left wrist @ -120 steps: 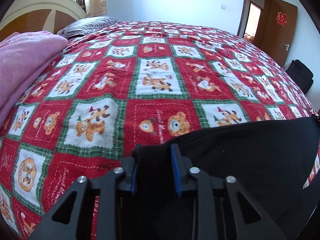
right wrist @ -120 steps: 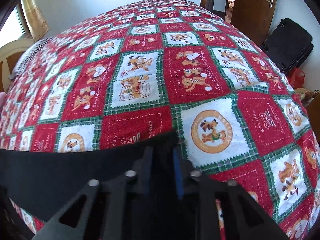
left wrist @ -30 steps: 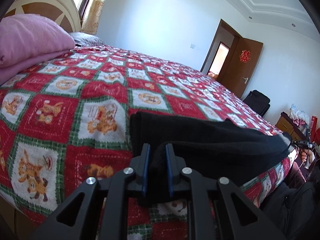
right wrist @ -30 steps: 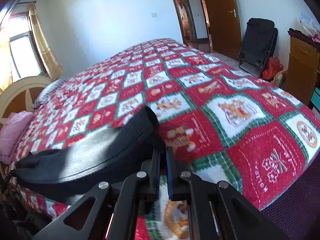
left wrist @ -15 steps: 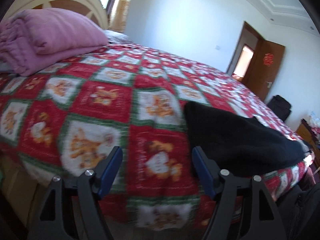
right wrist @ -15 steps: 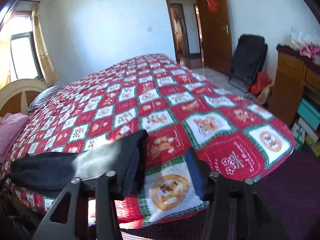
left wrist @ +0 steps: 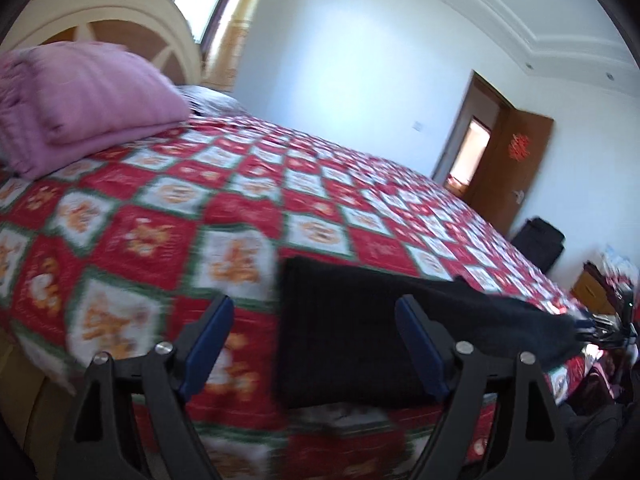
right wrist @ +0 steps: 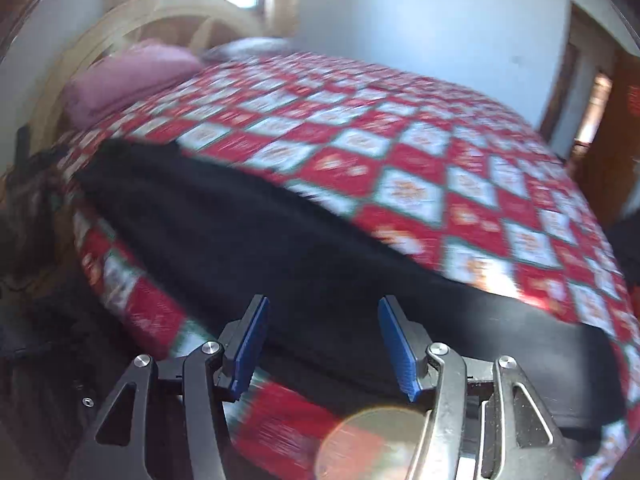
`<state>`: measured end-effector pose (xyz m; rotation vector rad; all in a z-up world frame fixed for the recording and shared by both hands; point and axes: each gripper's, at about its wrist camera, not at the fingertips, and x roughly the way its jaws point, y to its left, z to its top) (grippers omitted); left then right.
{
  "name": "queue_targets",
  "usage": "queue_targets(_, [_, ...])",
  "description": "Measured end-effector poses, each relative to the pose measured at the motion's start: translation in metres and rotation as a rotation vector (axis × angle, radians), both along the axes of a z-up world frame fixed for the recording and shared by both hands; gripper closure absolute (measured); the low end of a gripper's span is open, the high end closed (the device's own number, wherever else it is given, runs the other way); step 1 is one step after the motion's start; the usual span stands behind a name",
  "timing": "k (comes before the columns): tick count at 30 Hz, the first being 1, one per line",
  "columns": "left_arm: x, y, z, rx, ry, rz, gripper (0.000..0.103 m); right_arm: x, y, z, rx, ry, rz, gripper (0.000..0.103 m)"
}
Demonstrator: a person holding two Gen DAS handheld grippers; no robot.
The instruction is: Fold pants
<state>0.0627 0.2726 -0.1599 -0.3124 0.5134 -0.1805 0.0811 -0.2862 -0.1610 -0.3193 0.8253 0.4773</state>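
Bedroom with white walls, brown door (left wrist: pixel 514 168) beyond a red checkered bedspread (left wrist: pixel 248 184). Near bedspread's front edge, black pants (right wrist: pixel 280 248) lying flat in a long folded strip. Left gripper (left wrist: pixel 316 344) spread wide, empty, before pants' end. Right gripper (right wrist: pixel 322 344) likewise parted, gripping nothing. Pink blanket (left wrist: pixel 76 100) by the headboard (left wrist: pixel 120 20).

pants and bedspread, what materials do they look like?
Pants: black, matte, soft knit or fleece by the look; no sheen, thick rounded fold edge. Bedspread: red, white and green printed checks, probably a plush or terry-like weave; blur hides the texture.
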Motion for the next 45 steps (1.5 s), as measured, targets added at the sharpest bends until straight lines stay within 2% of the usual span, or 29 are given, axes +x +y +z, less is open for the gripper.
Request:
queue_targets(5, [0.027, -0.045, -0.011, 0.058, 0.044, -0.081, 0.018, -0.004, 0.047, -0.028, -0.124, -0.002, 0.113, 0.045])
queue_targets(9, [0.038, -0.054, -0.028, 0.077, 0.091, -0.09, 0.018, -0.003, 0.06, -0.04, -0.195, 0.002, 0.162, 0.045])
queue_targets(11, [0.037, -0.054, -0.032, 0.069, 0.081, -0.079, 0.017, -0.002, 0.064, -0.047, -0.237, -0.01, 0.179, 0.047])
queue_targets(13, [0.036, -0.052, -0.03, 0.047, 0.078, -0.079, 0.016, 0.0, 0.064, -0.047, -0.209, -0.003, 0.181, 0.061])
queue_targets(15, [0.035, -0.05, -0.029, 0.031, 0.08, -0.083, 0.016, 0.0, 0.064, -0.041, -0.184, -0.01, 0.179, 0.089])
queue_targets(18, [0.034, -0.049, -0.029, 0.022, 0.078, -0.087, 0.016, -0.004, 0.063, -0.033, -0.163, 0.005, 0.19, 0.099])
queue_targets(26, [0.033, -0.047, -0.029, 0.006, 0.074, -0.086, 0.016, -0.019, 0.063, -0.044, -0.16, 0.082, 0.212, 0.099])
queue_targets(29, [0.032, -0.046, -0.029, -0.001, 0.073, -0.086, 0.016, -0.017, 0.064, -0.052, -0.165, 0.08, 0.208, 0.099])
queue_targets(31, [0.03, -0.047, -0.028, 0.002, 0.075, -0.081, 0.016, -0.013, 0.062, -0.053, -0.143, 0.114, 0.203, 0.099])
queue_targets(34, [0.026, -0.05, -0.019, 0.002, 0.057, -0.08, 0.016, -0.013, 0.059, -0.046, -0.139, 0.116, 0.205, 0.098])
queue_targets(36, [0.024, -0.055, -0.012, 0.02, 0.044, -0.085, 0.016, -0.014, 0.051, -0.039, -0.127, 0.12, 0.18, 0.092])
queue_targets(37, [0.023, -0.062, -0.005, 0.028, 0.029, -0.1, 0.016, -0.014, 0.042, -0.034, -0.118, 0.11, 0.15, 0.089])
queue_targets(39, [0.025, -0.074, 0.005, 0.04, 0.012, -0.126, 0.016, -0.016, 0.015, -0.022, -0.068, 0.092, 0.074, 0.071])
queue_targets(40, [0.026, -0.08, 0.009, 0.047, 0.006, -0.14, 0.016, -0.017, 0.001, -0.016, -0.045, 0.081, 0.034, 0.068])
queue_targets(43, [0.033, -0.112, 0.021, 0.074, -0.008, -0.231, 0.016, -0.021, -0.059, 0.006, 0.024, 0.038, -0.143, 0.067])
queue_targets(45, [0.041, -0.137, 0.026, 0.077, -0.009, -0.296, 0.016, -0.025, -0.109, 0.023, 0.067, -0.001, -0.31, 0.067])
